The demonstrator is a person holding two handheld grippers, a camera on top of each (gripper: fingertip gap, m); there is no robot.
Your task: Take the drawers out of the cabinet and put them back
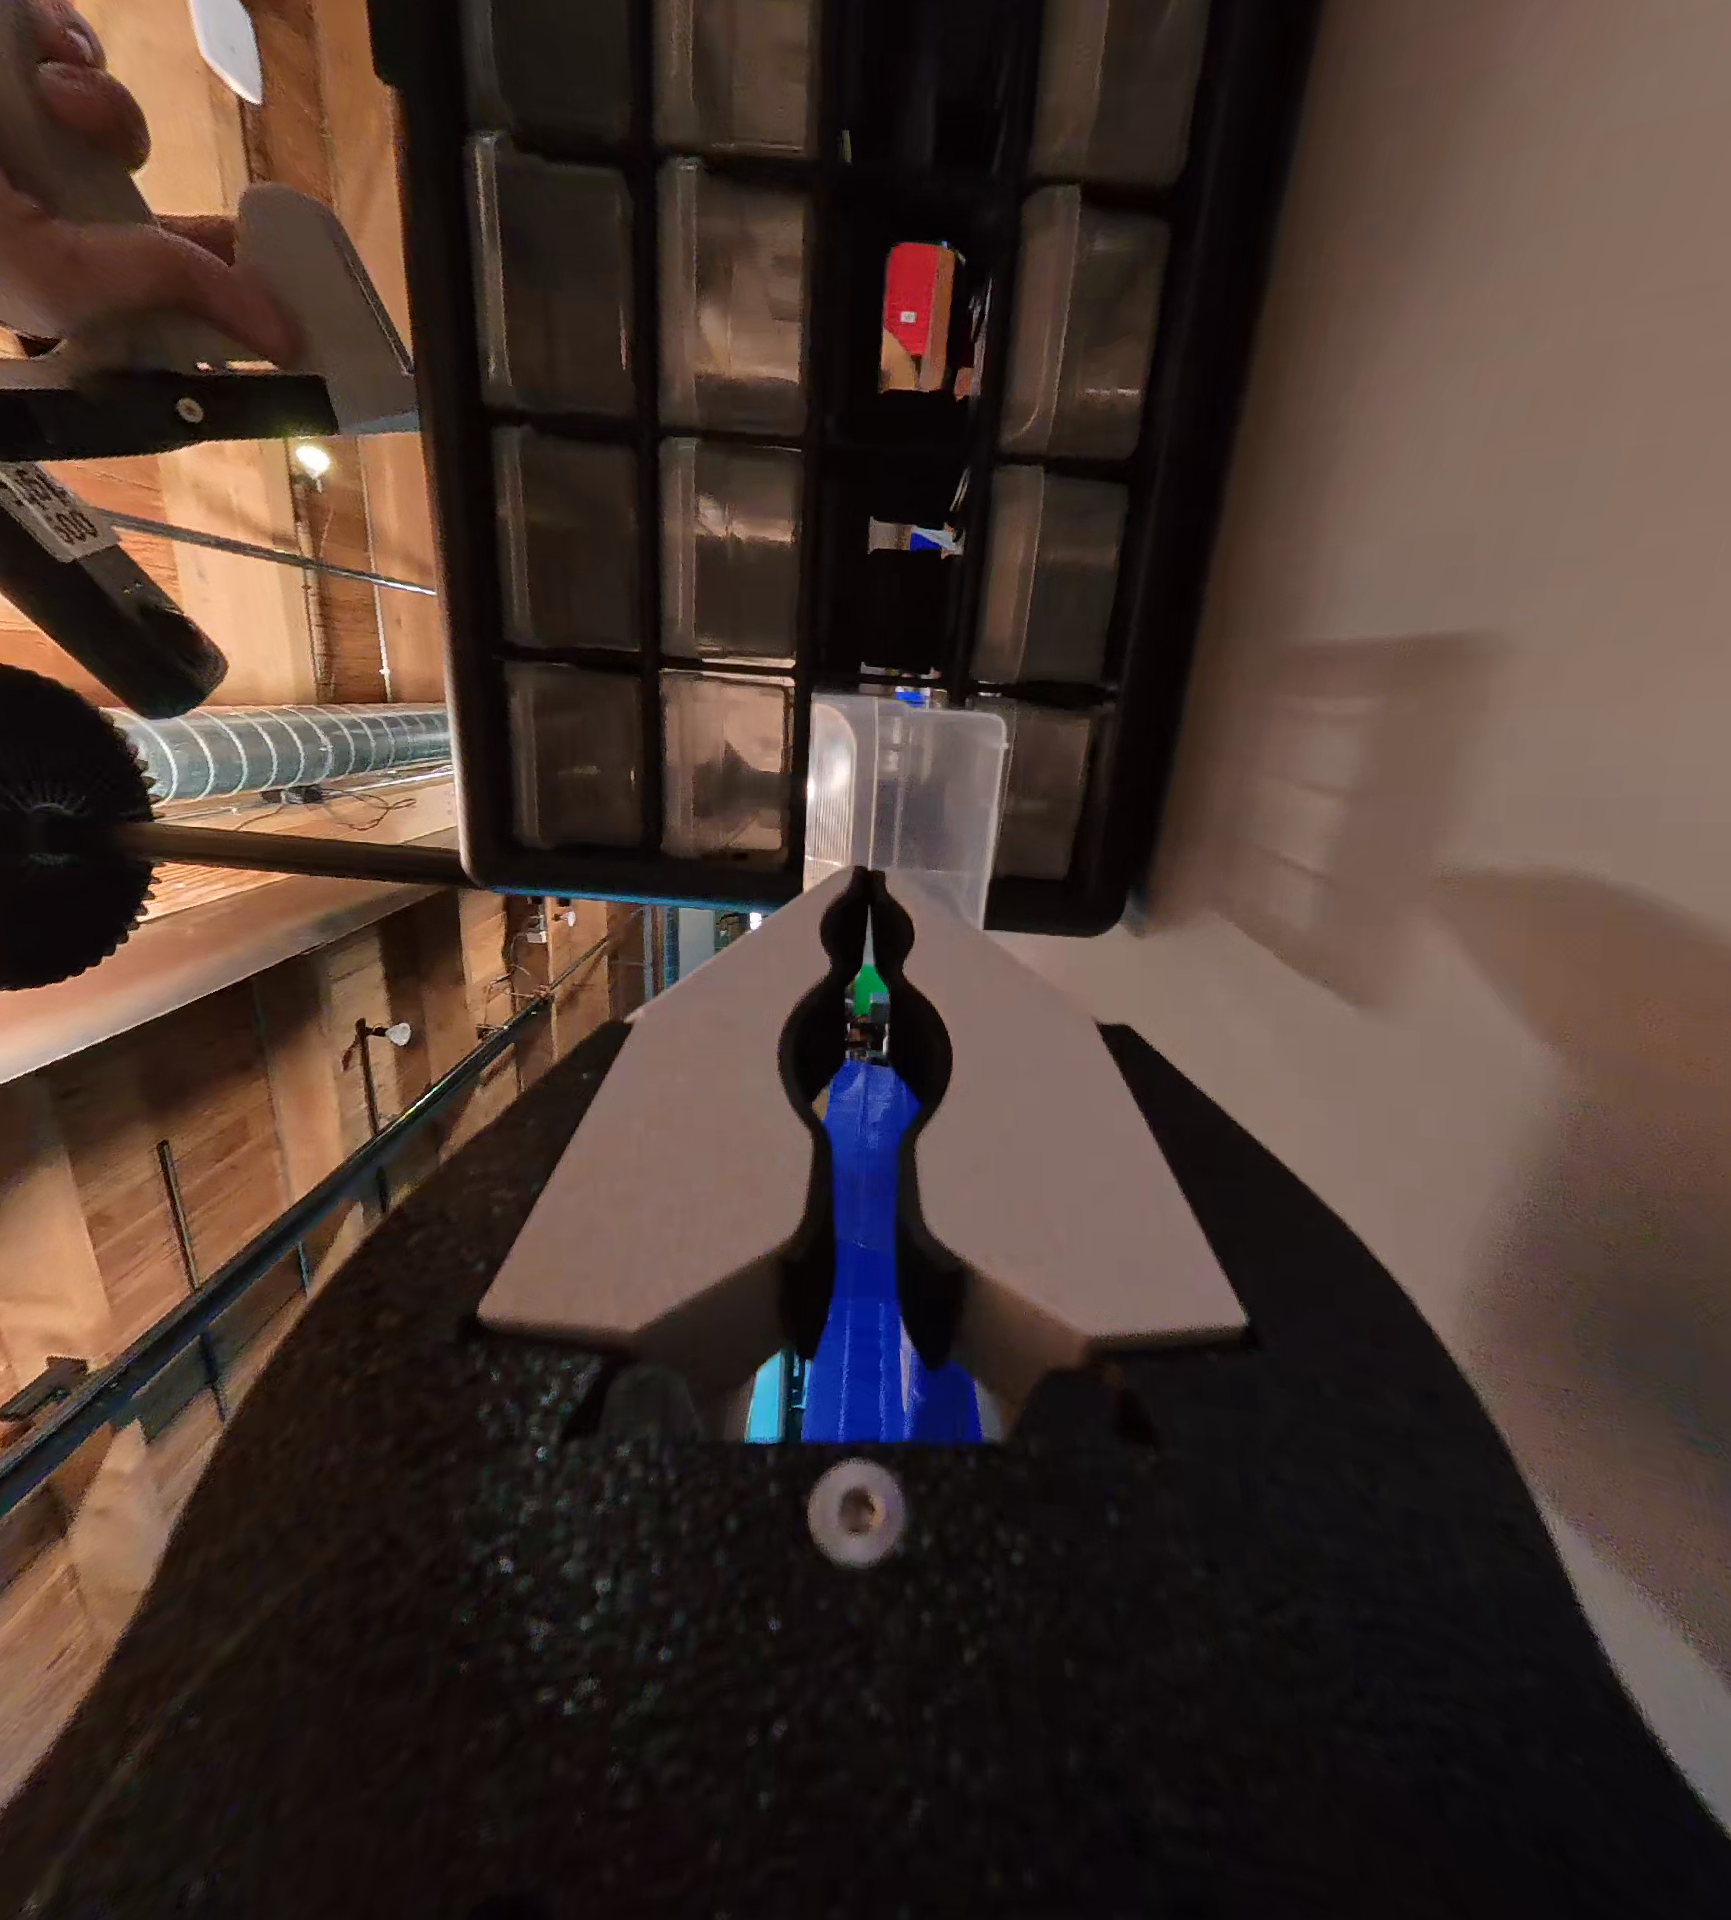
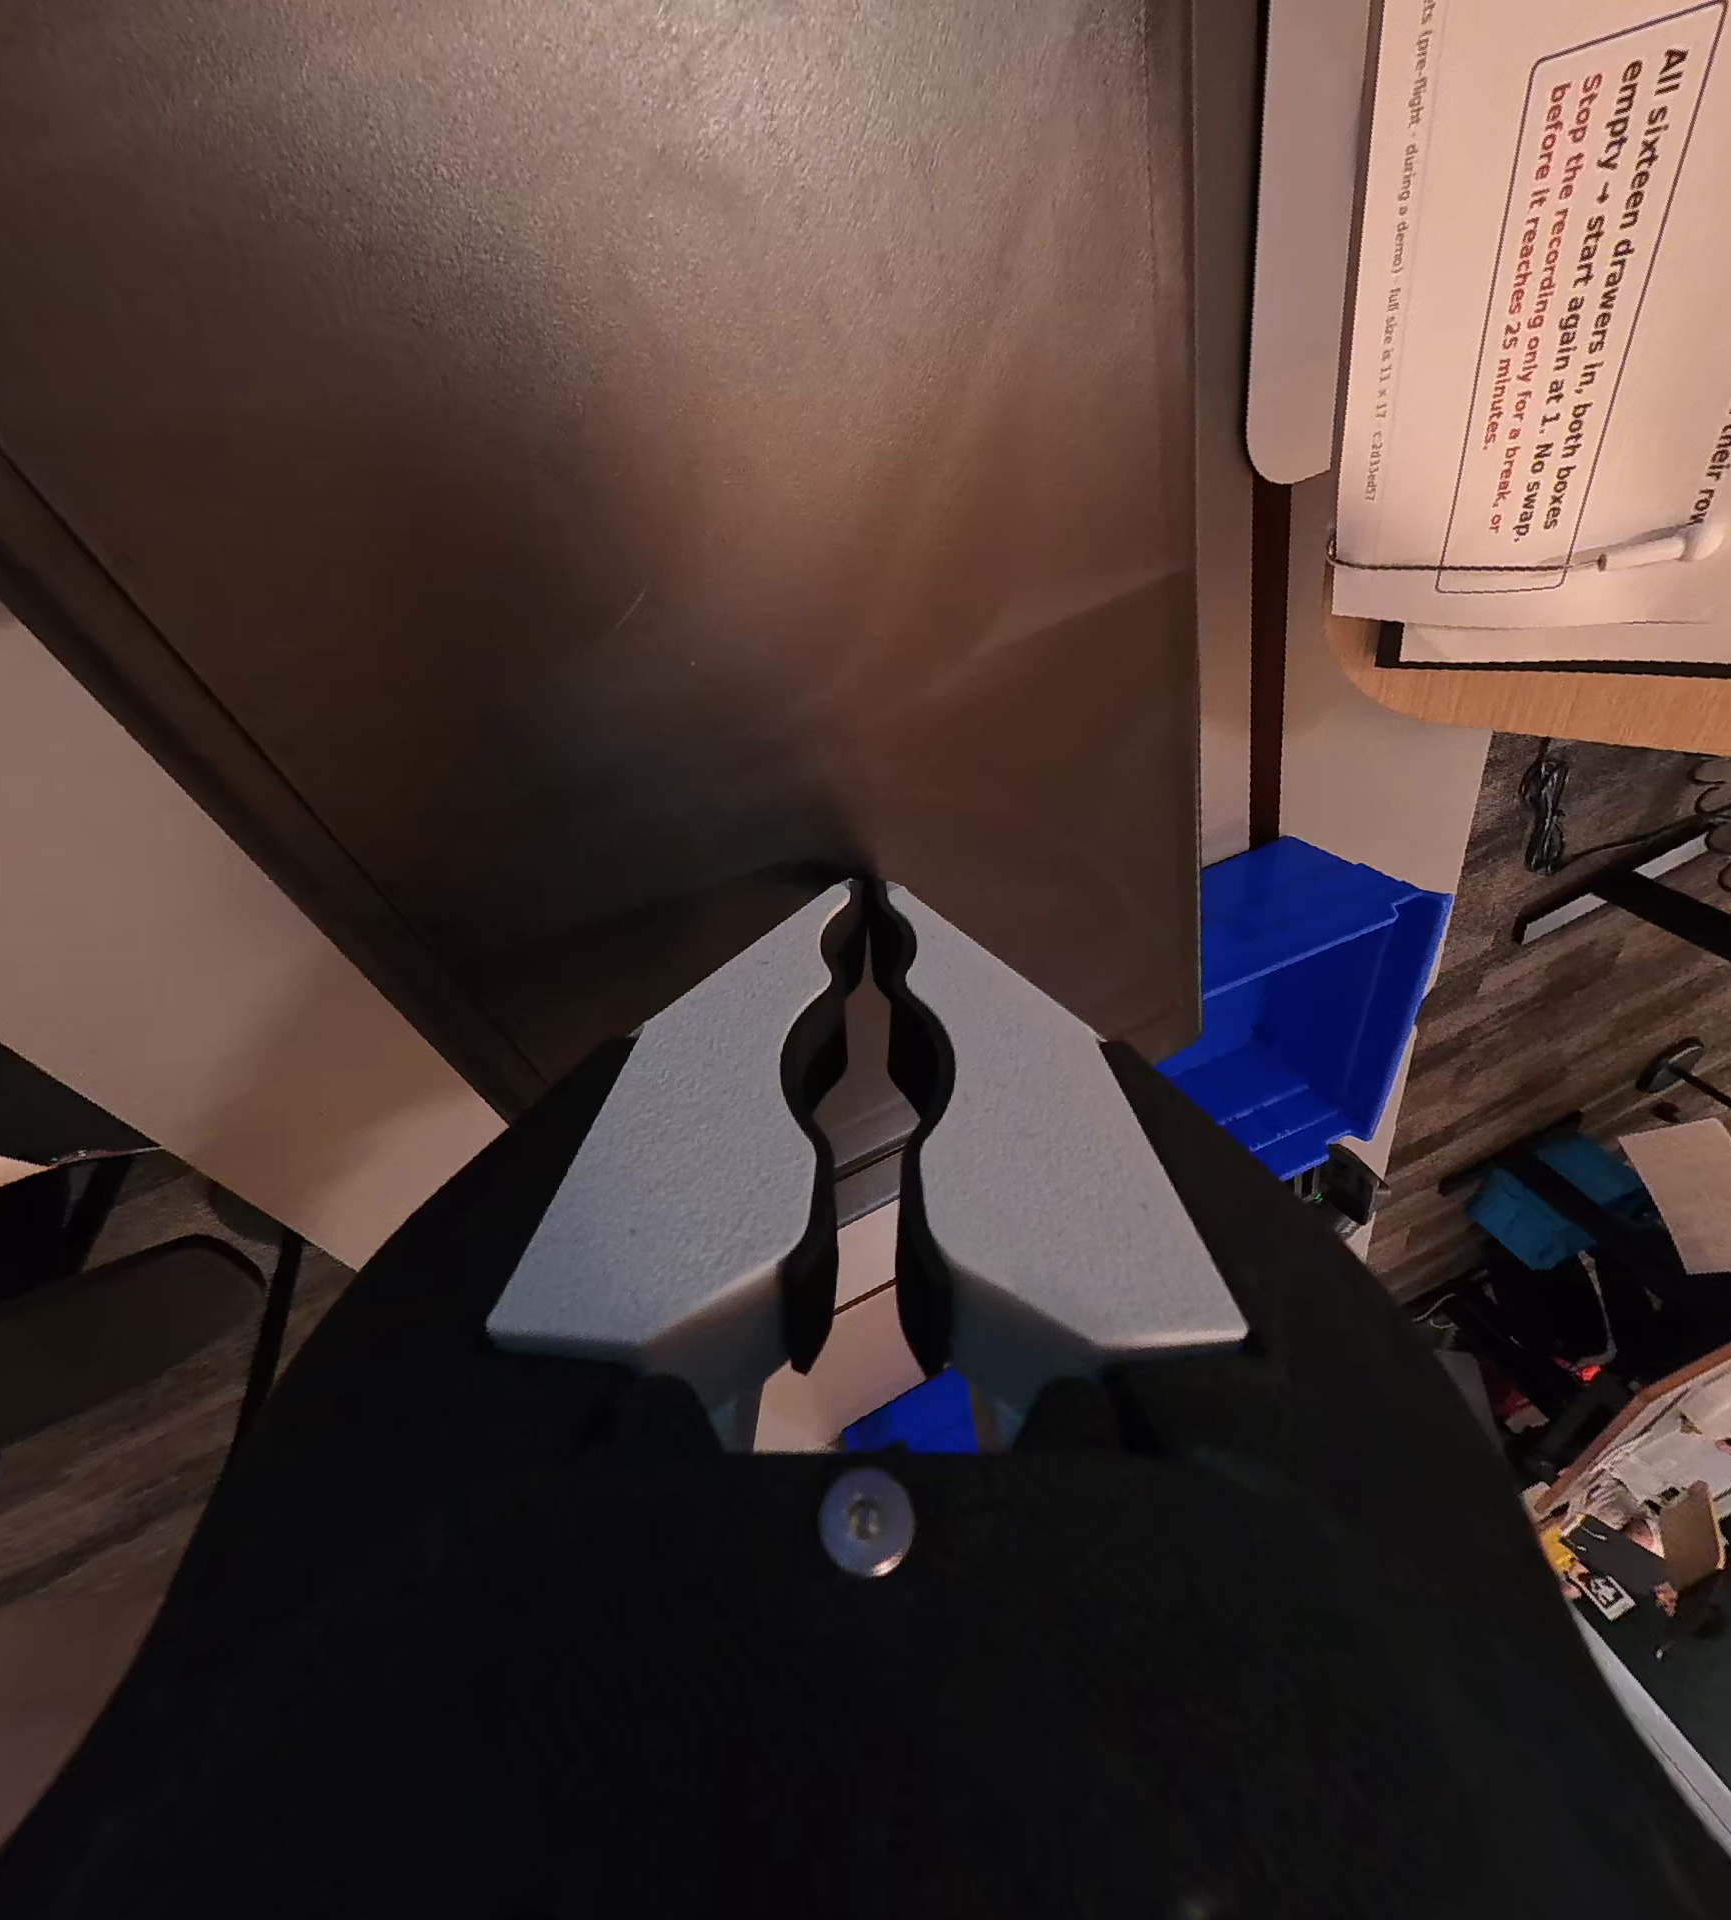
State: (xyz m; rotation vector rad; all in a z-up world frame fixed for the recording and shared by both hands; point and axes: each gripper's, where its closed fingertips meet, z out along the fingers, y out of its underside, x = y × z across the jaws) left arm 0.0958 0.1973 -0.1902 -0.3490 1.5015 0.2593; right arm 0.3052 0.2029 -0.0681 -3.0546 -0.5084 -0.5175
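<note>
Left gripper (image 1: 869, 883) clamps the clear drawer (image 1: 902, 790); right gripper (image 2: 869, 888), closed, presses the cabinet (image 2: 632, 416)

Wood-panelled ceiling (image 1: 217, 1195) with a ribbed duct (image 1: 289, 748) and lamp (image 1: 310, 457); grey wood-look floor (image 2: 1567, 935); pale wall (image 1: 1515, 364).

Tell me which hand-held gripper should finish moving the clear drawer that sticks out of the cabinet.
Left. The left hand-held gripper is shut on the clear drawer at the cabinet. The right hand-held gripper presses, closed, against the cabinet's dark outer panel, probably steadying it.
</note>
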